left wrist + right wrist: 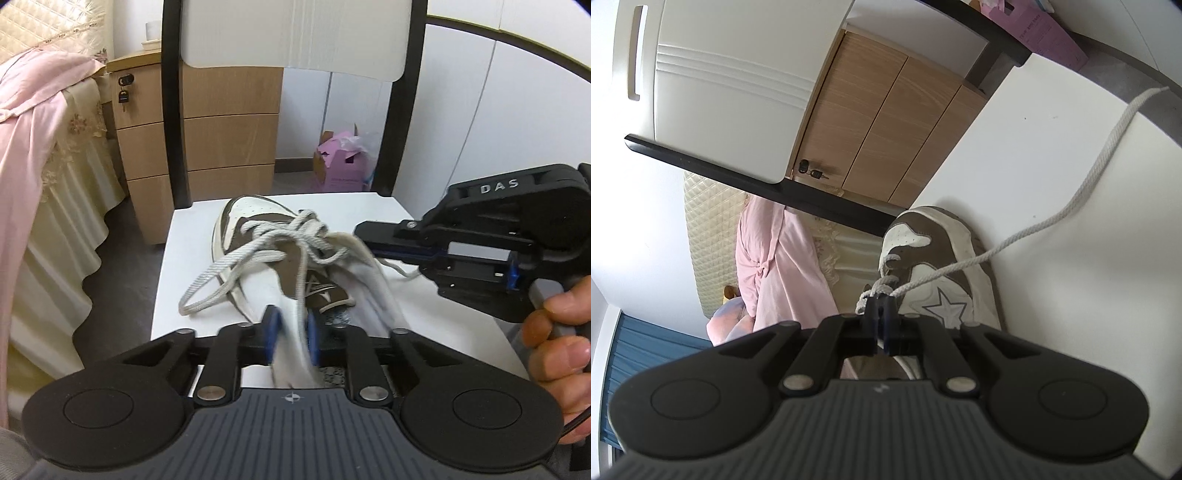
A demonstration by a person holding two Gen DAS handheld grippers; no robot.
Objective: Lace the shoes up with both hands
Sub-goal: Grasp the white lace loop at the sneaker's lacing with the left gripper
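You have a white chair seat (192, 258) with a dark frame carrying everything. The brown-and-white shoe (255, 218) lies directly on it, toe toward the backrest, and one loose lace end (1108, 147) trails across the bare seat to its edge.

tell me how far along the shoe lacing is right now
Done: the lace is threaded across the brown and white shoe on the chair seat. In hand: the right claw is shut on the lace near the eyelets, and the left claw has a blurred white strand between its blue pads. Left: no finished bow shows; a loop lies slack beside the shoe and a free end trails over the seat.
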